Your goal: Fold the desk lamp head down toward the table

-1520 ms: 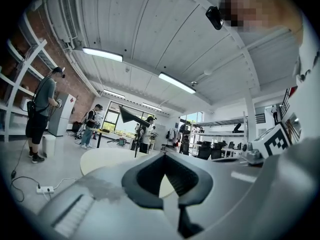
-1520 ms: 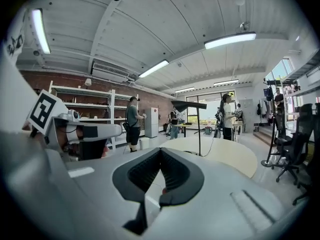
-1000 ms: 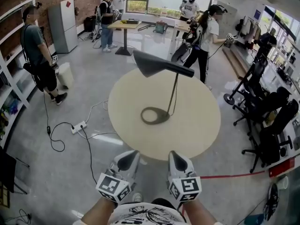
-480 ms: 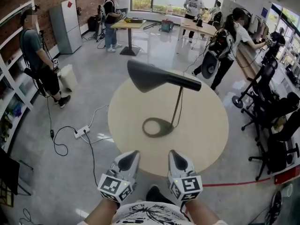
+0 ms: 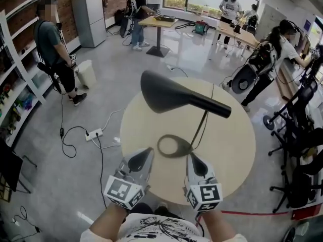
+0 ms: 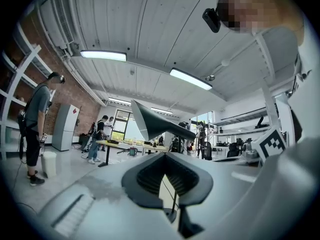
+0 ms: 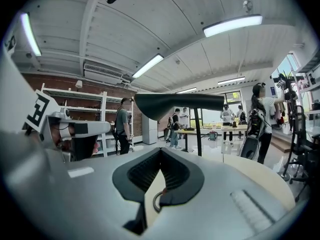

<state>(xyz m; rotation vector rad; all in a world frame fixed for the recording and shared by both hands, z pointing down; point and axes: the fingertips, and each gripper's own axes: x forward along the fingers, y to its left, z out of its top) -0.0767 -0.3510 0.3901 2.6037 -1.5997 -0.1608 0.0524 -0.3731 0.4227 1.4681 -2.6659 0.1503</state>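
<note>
A black desk lamp stands on the round beige table (image 5: 227,150). Its ring base (image 5: 174,146) lies near the table's middle, and a thin stem (image 5: 202,127) rises to the long cone head (image 5: 174,96), which is held high and roughly level. My left gripper (image 5: 141,159) and right gripper (image 5: 194,163) hover over the table's near edge, just short of the base, both shut and holding nothing. The lamp head (image 6: 152,123) shows above the jaws in the left gripper view. In the right gripper view the lamp head (image 7: 175,103) and stem (image 7: 198,131) sit above the jaws.
A power strip (image 5: 95,134) and cables lie on the floor left of the table. Black office chairs (image 5: 298,135) stand at the right, white shelving (image 5: 12,69) at the left. Several people stand around, one near the shelving (image 5: 53,49). Other tables (image 5: 159,21) are at the back.
Both grippers have moved forward from off the table to over its near edge, close to the lamp base. The lamp stands as before.
</note>
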